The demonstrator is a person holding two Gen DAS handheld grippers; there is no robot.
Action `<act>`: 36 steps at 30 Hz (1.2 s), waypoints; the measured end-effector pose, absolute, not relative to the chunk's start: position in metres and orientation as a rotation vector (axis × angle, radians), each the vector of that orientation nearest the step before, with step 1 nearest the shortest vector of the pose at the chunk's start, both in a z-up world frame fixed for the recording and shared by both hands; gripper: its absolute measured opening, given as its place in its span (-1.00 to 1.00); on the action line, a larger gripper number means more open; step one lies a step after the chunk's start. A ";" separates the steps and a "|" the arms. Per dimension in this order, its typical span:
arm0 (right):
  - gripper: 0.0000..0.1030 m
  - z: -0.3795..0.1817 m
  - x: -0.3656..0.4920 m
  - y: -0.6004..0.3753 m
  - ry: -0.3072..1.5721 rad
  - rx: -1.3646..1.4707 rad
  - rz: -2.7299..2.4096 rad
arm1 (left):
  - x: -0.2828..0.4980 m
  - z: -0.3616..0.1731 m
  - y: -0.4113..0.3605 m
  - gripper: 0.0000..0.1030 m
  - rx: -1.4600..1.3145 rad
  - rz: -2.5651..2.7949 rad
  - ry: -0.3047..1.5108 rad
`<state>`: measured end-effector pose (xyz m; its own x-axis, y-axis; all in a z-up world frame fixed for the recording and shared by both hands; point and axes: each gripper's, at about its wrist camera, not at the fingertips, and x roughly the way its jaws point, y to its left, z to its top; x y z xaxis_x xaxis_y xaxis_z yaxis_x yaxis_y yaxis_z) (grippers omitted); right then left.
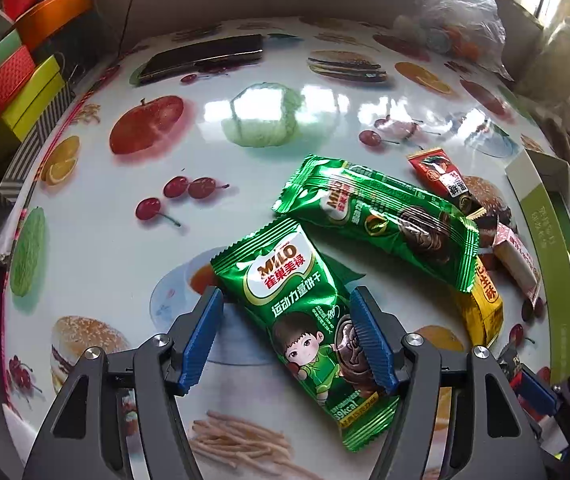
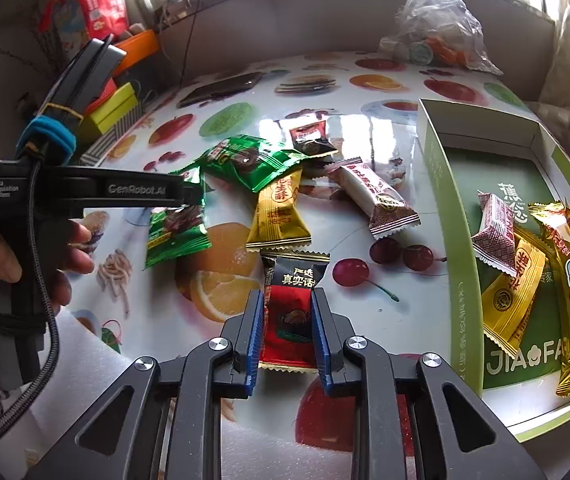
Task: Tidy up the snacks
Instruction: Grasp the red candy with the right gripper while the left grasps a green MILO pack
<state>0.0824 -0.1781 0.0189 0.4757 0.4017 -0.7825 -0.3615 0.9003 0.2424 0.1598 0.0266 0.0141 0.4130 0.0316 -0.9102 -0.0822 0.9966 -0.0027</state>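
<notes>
On the fruit-print table (image 1: 285, 92), green Milo packet (image 1: 305, 320) between open left hand-held gripper (image 1: 289, 332) — untouched

The near-left part of the table (image 1: 97, 240) lies bare, giving open passage. At centre a heap of snack packets (image 2: 281, 184) blocks the way, close beside the green box (image 2: 461, 280), whose raised wall bars its left side. A phone (image 1: 201, 58) and a plastic bag (image 2: 437, 28) crowd the far edge.

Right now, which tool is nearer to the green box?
Right. The right tool, closed on a red-black snack, sits just beside the green box; the left tool straddles a Milo packet farther away.
</notes>
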 end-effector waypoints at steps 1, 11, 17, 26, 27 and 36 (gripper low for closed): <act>-0.57 0.019 0.082 -0.177 0.970 0.046 0.467 | 0.158 0.014 0.031 0.30 -0.089 0.074 1.138; -0.57 0.017 0.082 -0.176 0.975 0.043 0.465 | 0.155 0.010 0.020 0.31 -0.100 0.143 1.130; -0.57 0.017 0.081 -0.176 0.974 0.043 0.465 | 0.153 0.009 0.020 0.30 -0.081 0.148 1.117; -0.57 0.017 0.080 -0.175 0.974 0.043 0.463 | 0.144 0.015 0.025 -0.14 -0.107 0.129 1.070; -0.57 0.017 0.080 -0.174 0.975 0.042 0.463 | 0.144 0.016 0.027 -0.15 -0.115 0.125 1.066; -0.57 0.018 0.077 -0.172 0.974 0.034 0.462 | 0.134 0.016 0.030 -0.17 -0.139 0.078 1.039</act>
<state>0.0773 -0.1716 0.0179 0.4733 0.3922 -0.7887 -0.3626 0.9028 0.2314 0.1341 0.0304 0.0164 0.5052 -0.0016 -0.8630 -0.1303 0.9884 -0.0781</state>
